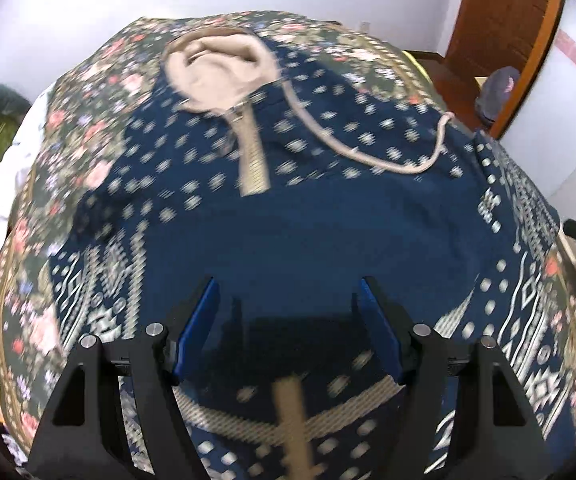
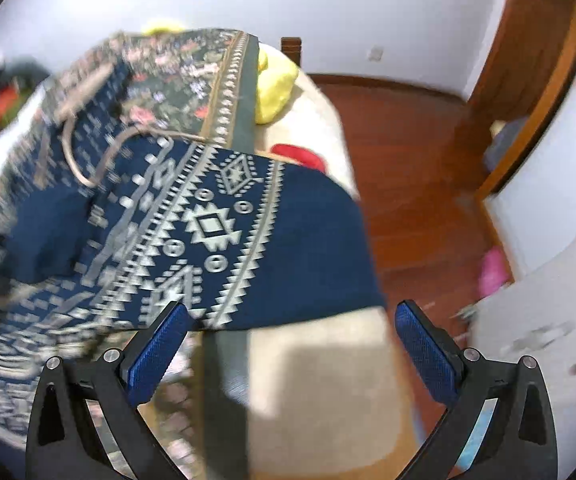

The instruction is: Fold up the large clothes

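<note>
White walls and a brown wooden door (image 1: 504,40) frame the left wrist view, where a bed covered by a floral bedspread (image 1: 87,128) fills the picture. Spread on it lies a navy patterned hooded sweatshirt (image 1: 288,216), front up: its beige-lined hood (image 1: 219,72) sits far ahead of the left gripper (image 1: 288,336), the beige zipper (image 1: 253,160) runs back toward the fingers, and a drawstring (image 1: 388,160) curls ahead and to the right. The left gripper hovers over the garment's lower body with its jaws spread wide and nothing between them; cloth shows beneath the gap, but contact cannot be judged.

From the right wrist view, a wooden floor (image 2: 408,160) lies ahead and to the right. One sleeve (image 2: 247,232) of the sweatshirt stretches out over the bed's edge just ahead of the right gripper (image 2: 292,344), its plain navy cuff end toward the right. Those jaws also stand wide and empty, the left pad close to the sleeve's near hem. A yellow pillow (image 2: 275,80) rests farther ahead.

Judging from this, the garment is laid flat and folding has barely begun; the sleeve fold looks to be the step in hand. Next, the right gripper probably needs to pinch the sleeve near its cuff and carry it leftward across the body.
</note>
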### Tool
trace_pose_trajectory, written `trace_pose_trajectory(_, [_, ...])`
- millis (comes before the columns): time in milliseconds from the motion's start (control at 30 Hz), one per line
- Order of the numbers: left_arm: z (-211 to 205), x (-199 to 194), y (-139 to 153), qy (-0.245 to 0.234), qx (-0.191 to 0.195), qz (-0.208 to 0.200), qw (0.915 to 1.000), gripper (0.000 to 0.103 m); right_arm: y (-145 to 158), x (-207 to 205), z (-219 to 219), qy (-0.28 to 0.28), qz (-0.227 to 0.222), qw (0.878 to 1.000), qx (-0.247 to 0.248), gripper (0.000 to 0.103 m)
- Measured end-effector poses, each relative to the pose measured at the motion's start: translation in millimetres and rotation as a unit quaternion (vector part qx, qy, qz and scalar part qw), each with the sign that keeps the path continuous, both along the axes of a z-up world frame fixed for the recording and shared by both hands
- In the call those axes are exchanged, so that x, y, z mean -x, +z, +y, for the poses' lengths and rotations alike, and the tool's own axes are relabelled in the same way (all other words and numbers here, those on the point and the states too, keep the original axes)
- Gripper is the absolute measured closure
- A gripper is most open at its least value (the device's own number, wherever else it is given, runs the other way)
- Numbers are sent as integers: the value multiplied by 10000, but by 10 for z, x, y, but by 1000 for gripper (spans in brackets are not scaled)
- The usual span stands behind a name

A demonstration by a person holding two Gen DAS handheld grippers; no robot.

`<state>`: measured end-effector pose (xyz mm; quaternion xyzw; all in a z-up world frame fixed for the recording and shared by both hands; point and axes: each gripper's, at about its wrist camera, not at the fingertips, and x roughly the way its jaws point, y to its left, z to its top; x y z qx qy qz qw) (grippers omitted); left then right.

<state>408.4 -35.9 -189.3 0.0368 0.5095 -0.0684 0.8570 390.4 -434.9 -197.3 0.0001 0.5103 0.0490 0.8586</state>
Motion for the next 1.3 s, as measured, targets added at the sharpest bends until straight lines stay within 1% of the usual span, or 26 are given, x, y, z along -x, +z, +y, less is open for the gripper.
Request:
trace_pose_trajectory(67, [-113, -91, -32, -74, 14, 24, 10000, 33, -23, 22, -116, -98, 195, 9975, -666, 0])
trace_pose_trajectory(100, [-179, -149, -69, -115, -6, 64, 9999, 33, -44, 11, -190, -166, 329, 9935, -1077, 0])
trace_pose_trajectory(200, [-317, -274, -172, -199, -42, 201, 9996, 33, -158, -52, -276, -369, 565, 9833, -1690, 0])
trace_pose_trajectory(267, [-397, -353, -235, -242, -15, 283, 9993, 33, -267, -129, -328, -503, 721, 9768, -1953, 1])
trace_pose_trajectory(300, [-432, -381, -255, -266, -8, 299, 9992, 33, -315, -181, -329, -572, 776, 9740, -2050, 2])
trace_pose_trajectory(400, [-537, -426, -276, -357, -159, 169, 9991, 33, -485, -301, -417, -791, 993, 9613, -2443, 9])
trace_pose_trajectory(500, [-627, -491, -317, -467, -207, 156, 9986, 33, -610, -382, -469, -965, 1056, 9528, -2679, 14])
trace_pose_trajectory(633, [-670, -547, -350, -473, -152, 90, 9987, 33, -721, -495, -495, -1154, 1017, 9494, -2739, 24])
trace_pose_trajectory(700, [-668, -568, -354, -444, -95, 91, 9989, 33, -761, -542, -500, -1268, 967, 9484, -2741, 36])
trace_pose_trajectory(733, [-665, -582, -355, -421, -56, 100, 9990, 33, -765, -561, -526, -1323, 929, 9477, -2752, 39])
trace_pose_trajectory(767, [-670, -599, -355, -409, -36, 106, 9991, 33, -764, -585, -534, -1386, 883, 9476, -2740, 47])
trace_pose_trajectory(800, [-664, -602, -350, -394, -12, 114, 9992, 33, -752, -584, -565, -1432, 848, 9481, -2708, 58])
trace_pose_trajectory(833, [-653, -602, -337, -384, 29, 119, 9992, 33, -739, -599, -581, -1485, 806, 9501, -2623, 63])
trace_pose_trajectory(900, [-632, -586, -312, -374, 93, 115, 9992, 33, -694, -621, -578, -1515, 731, 9541, -2478, 78])
trace_pose_trajectory(967, [-597, -559, -268, -351, 144, 98, 9992, 33, -643, -639, -555, -1494, 636, 9579, -2366, 85])
trace_pose_trajectory(1000, [-580, -543, -245, -344, 163, 75, 9992, 33, -597, -639, -535, -1471, 559, 9611, -2272, 87])
trace_pose_trajectory(1133, [-459, -427, -76, -303, 213, -100, 9993, 33, -305, -596, -408, -1279, 125, 9724, -1948, 90])
trace_pose_trajectory(1267, [-318, -309, 93, -229, 260, -273, 9990, 33, 59, -546, -243, -1016, -269, 9760, -1906, 92])
trace_pose_trajectory(1300, [-268, -268, 140, -201, 298, -319, 9988, 33, 190, -529, -172, -897, -405, 9765, -1915, 93])
